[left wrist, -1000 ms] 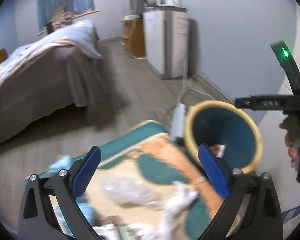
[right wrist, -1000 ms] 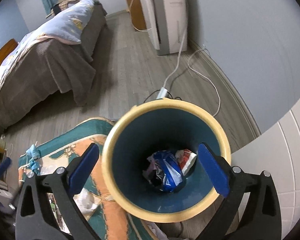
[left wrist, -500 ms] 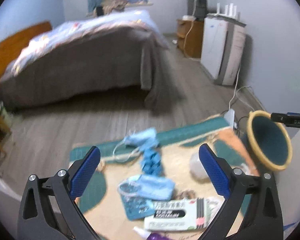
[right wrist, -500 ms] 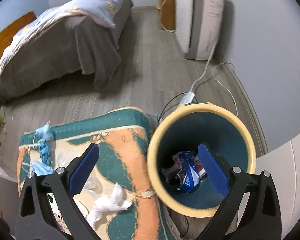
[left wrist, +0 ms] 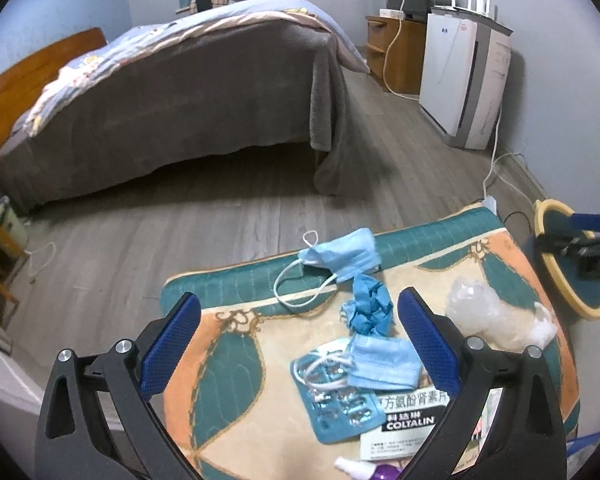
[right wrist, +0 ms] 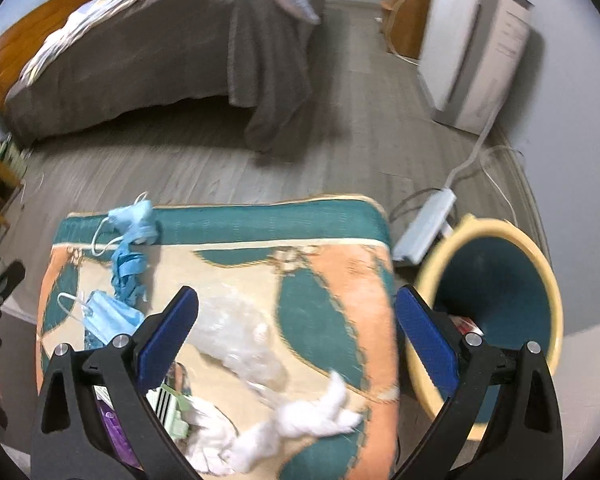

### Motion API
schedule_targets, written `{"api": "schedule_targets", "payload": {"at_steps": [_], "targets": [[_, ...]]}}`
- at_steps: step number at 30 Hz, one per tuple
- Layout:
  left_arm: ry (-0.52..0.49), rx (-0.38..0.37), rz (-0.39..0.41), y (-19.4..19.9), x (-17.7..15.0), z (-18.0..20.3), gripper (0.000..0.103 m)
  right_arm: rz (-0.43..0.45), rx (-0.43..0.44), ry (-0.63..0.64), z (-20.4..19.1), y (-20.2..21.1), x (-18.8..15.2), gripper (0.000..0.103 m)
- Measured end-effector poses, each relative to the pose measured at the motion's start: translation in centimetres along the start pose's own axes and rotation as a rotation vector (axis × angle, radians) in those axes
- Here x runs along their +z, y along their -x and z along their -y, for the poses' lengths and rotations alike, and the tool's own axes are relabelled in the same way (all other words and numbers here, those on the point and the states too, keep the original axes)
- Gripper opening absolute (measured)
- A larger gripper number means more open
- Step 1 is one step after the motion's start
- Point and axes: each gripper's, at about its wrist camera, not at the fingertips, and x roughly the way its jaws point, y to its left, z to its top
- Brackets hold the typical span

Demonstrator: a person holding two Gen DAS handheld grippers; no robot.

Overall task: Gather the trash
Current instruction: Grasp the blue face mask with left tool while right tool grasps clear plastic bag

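A patterned cushion top point(left wrist: 236, 344) point(right wrist: 332, 280) carries the trash: two blue face masks point(left wrist: 342, 258) point(left wrist: 384, 362), a crumpled blue glove point(left wrist: 368, 312), a blister pack point(left wrist: 332, 404), a white medicine box point(left wrist: 404, 426), clear crumpled plastic point(left wrist: 480, 316) point(right wrist: 236, 332) and white tissue point(right wrist: 308, 420). My left gripper point(left wrist: 298, 344) hovers open over the masks and blister pack, holding nothing. Above the plastic and tissue, my right gripper point(right wrist: 296, 336) is open and empty. A teal bin with a yellow rim point(right wrist: 496, 280) point(left wrist: 556, 276) stands right of the cushion, with a little trash showing at its bottom.
A bed with a brown blanket point(left wrist: 180, 92) fills the far left. A white appliance point(left wrist: 464, 76) and a wooden cabinet point(left wrist: 396, 52) stand by the right wall. A power strip point(right wrist: 424, 228) and cables lie on the wood floor beside the bin.
Both grippers swung left, away from the bin and over the cushion. The right one no longer looks down into the bin; the left one now faces the masks and blister pack.
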Motion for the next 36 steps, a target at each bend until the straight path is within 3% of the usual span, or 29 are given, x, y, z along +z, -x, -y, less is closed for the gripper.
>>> {"api": "schedule_targets", "payload": {"at_steps": [3, 15, 19, 21, 22, 23, 29, 36], "targets": [[0.001, 0.003, 0.0, -1.3, 0.3, -0.7, 0.098, -0.016, -0.001, 0.053, -1.4, -1.7, 0.3, 0.097], [-0.002, -0.006, -0.062, -6.9, 1.8, -0.7, 0.098, -0.186, 0.171, 0.192, -3.4, -7.1, -0.7, 0.094], [-0.025, -0.012, -0.075, -8.4, 2.3, 0.0, 0.098, -0.243, 0.208, 0.299, -5.0, -8.2, -1.9, 0.079], [-0.053, -0.012, -0.083, -9.4, 2.4, 0.6, 0.098, -0.264, 0.211, 0.334, -5.6, -8.7, -2.2, 0.059], [-0.064, -0.012, -0.085, -9.7, 2.4, 0.8, 0.098, -0.271, 0.215, 0.326, -5.6, -8.8, -2.1, 0.044], [-0.085, -0.012, -0.092, -10.3, 2.4, 1.1, 0.098, -0.27, 0.219, 0.293, -5.2, -9.0, -1.7, 0.039], [-0.149, -0.037, -0.14, -12.9, 2.2, 2.6, 0.098, -0.168, 0.169, 0.112, -2.2, -8.5, 0.8, 0.028], [-0.159, -0.081, -0.172, -14.8, 2.4, 3.7, 0.098, -0.213, 0.134, 0.041, -0.7, -10.2, 1.1, 0.027]]}}
